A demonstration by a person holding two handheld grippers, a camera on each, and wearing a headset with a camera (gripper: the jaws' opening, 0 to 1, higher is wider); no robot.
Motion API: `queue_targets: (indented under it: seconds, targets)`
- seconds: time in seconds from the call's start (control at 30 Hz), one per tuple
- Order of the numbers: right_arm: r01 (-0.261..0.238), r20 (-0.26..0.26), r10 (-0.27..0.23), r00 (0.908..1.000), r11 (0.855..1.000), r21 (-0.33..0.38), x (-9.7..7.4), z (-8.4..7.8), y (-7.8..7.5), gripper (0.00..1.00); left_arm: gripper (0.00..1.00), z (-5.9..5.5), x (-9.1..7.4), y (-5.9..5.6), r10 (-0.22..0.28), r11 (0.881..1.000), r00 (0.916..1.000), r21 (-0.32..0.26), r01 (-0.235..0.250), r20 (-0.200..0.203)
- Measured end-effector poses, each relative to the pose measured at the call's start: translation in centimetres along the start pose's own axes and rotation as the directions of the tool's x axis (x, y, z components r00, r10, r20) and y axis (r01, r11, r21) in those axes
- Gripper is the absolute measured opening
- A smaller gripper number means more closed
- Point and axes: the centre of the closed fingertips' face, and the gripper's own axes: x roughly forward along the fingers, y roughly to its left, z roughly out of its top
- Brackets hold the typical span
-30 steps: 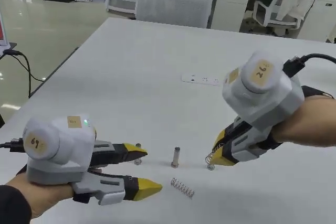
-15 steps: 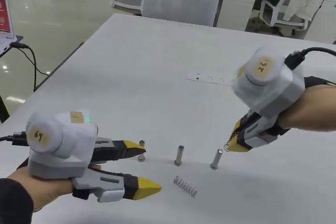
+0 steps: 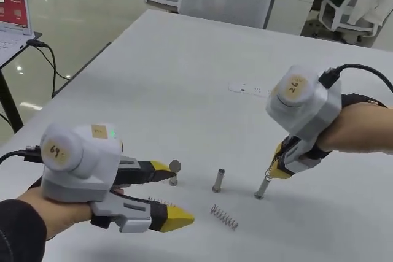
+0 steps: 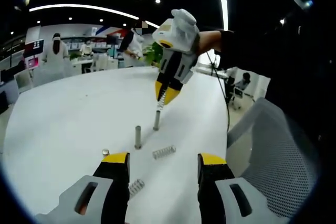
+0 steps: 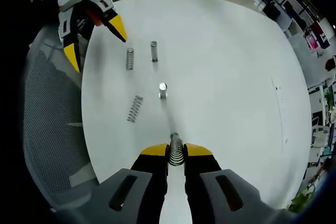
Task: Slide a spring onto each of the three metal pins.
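The spring (image 5: 176, 153) pinched in your right gripper (image 3: 277, 169) is light, thin wire, soft along its length and likely to squirm or shoot out if squeezed hard; the jaws are closed on its sides, which suits it, so keep the lower coils free. It hangs just above the pin (image 3: 262, 188) at the lower right of the head view; whether the bottom coil has caught the tip is too small to tell. The middle pin (image 3: 218, 180) and third pin (image 3: 174, 176) stand bare; they look easy to topple. A second spring (image 3: 224, 218) lies on the table (image 3: 184, 78) below the middle pin; a third spring (image 4: 136, 186) is half hidden beside your left gripper (image 4: 164, 160), whose jaws are wide apart and empty.
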Motion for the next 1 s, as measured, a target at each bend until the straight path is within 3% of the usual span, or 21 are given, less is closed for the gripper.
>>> queue_targets:
  seconds: [0.47, 1.0]
  targets:
    - [-0.021, -0.026, 0.021, 0.9995, 1.000, 0.002, 1.0, -0.5, -0.4, 0.08, 0.45, -0.2, 0.0, 0.3, -0.001, 1.000, 1.0000, -0.003, 0.001, -0.006]
    - [-0.053, -0.048, 0.054, 0.9974, 0.998, 0.026, 4.5, -1.0, 0.3, 0.08, 0.45, -0.4, 0.1, 0.3, 0.001, 1.000, 0.9999, -0.003, -0.001, -0.013]
